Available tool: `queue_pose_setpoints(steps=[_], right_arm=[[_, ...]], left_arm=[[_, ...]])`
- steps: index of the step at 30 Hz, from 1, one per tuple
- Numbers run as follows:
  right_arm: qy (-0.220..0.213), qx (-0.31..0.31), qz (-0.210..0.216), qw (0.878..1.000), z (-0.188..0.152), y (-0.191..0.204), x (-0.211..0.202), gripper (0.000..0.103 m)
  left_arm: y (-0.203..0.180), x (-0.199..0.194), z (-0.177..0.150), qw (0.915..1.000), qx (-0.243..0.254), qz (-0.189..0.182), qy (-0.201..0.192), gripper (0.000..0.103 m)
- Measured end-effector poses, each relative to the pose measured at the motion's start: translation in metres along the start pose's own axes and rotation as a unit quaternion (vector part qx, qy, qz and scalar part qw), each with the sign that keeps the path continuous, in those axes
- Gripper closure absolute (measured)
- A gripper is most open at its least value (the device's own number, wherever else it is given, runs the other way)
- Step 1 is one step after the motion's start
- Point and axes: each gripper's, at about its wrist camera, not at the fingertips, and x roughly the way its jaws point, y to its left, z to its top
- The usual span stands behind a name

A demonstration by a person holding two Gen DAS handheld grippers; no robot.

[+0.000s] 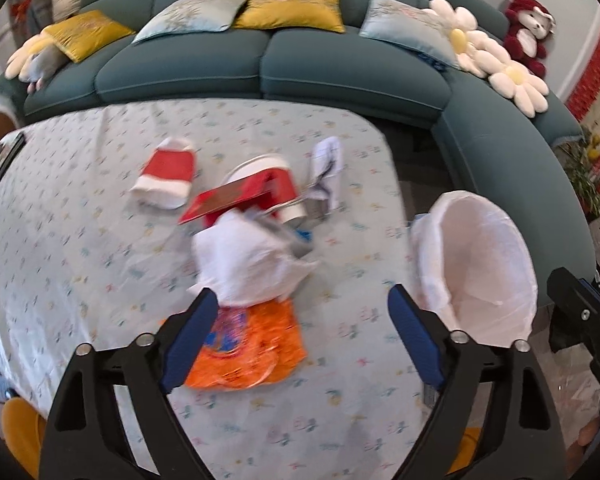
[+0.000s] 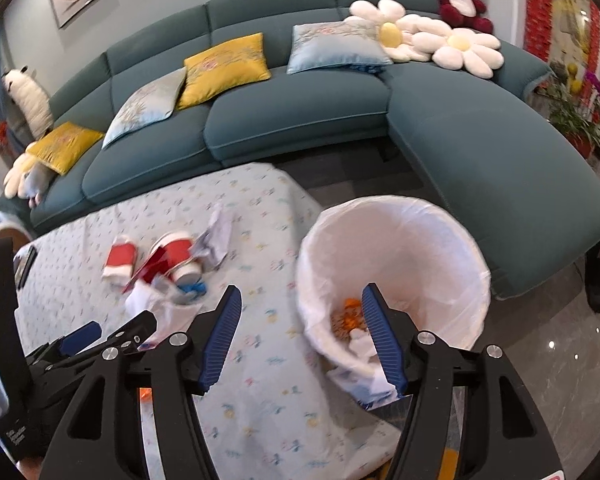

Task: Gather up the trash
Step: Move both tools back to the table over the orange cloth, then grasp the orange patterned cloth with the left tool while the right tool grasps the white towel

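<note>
Left gripper (image 1: 300, 312) gapes empty over orange wrapper (image 1: 248, 344); drop low, pinch its middle (crinkly). Right gripper (image 2: 300, 336), also empty and spread, hangs at bin (image 2: 396, 216).

My left gripper (image 1: 302, 300) pointed steeply down with its jaws spread wide and nothing between the blue pads. My right gripper (image 2: 300, 298) tilted down too, jaws apart and empty. From the right wrist, the left gripper showed low at the near left.
</note>
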Motion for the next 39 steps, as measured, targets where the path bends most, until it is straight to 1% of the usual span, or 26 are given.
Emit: queue_pose_setpoints(steps=[5, 10, 15, 18, 26, 29, 31, 33, 35, 36, 38, 39], right_arm=[[0.007, -0.019, 0.003, 1.000, -0.011, 0.021, -0.003, 0.039], [0.016, -0.028, 0.005, 0.999, -0.021, 0.033, 0.000, 0.038], [0.031, -0.038, 0.006, 0.999, -0.032, 0.045, 0.008, 0.038], [0.042, -0.039, 0.007, 0.998, -0.036, 0.048, 0.015, 0.038], [0.062, -0.040, 0.007, 0.997, -0.039, 0.053, 0.034, 0.038], [0.071, -0.038, 0.009, 0.997, -0.039, 0.055, 0.042, 0.038], [0.075, -0.038, 0.008, 0.996, -0.038, 0.056, 0.047, 0.038], [0.079, -0.037, 0.009, 0.996, -0.038, 0.058, 0.052, 0.038], [0.084, -0.039, 0.009, 0.996, -0.039, 0.061, 0.056, 0.038], [0.086, -0.040, 0.009, 0.995, -0.039, 0.063, 0.058, 0.038], [0.089, -0.043, 0.010, 0.995, -0.040, 0.066, 0.061, 0.038], [0.090, -0.045, 0.011, 0.995, -0.040, 0.068, 0.062, 0.038]], left_arm=[[0.032, 0.001, -0.014, 0.9996, -0.024, 0.009, 0.016, 0.013], [0.058, 0.012, -0.031, 0.9969, -0.060, 0.002, 0.049, 0.013], [0.073, 0.028, -0.043, 0.9923, -0.092, -0.010, 0.082, 0.013], [0.076, 0.039, -0.048, 0.9894, -0.105, -0.015, 0.099, 0.013], [0.070, 0.070, -0.050, 0.9865, -0.095, -0.001, 0.134, 0.013], [0.068, 0.084, -0.049, 0.9841, -0.098, 0.002, 0.148, 0.013], [0.067, 0.091, -0.048, 0.9832, -0.102, 0.002, 0.152, 0.013], [0.066, 0.094, -0.047, 0.9833, -0.101, 0.004, 0.151, 0.017], [0.063, 0.096, -0.046, 0.9847, -0.087, 0.003, 0.151, 0.031], [0.061, 0.096, -0.045, 0.9851, -0.080, 0.004, 0.152, 0.033], [0.059, 0.094, -0.045, 0.9868, -0.069, 0.005, 0.146, 0.046], [0.059, 0.093, -0.045, 0.9870, -0.067, 0.005, 0.146, 0.049]])
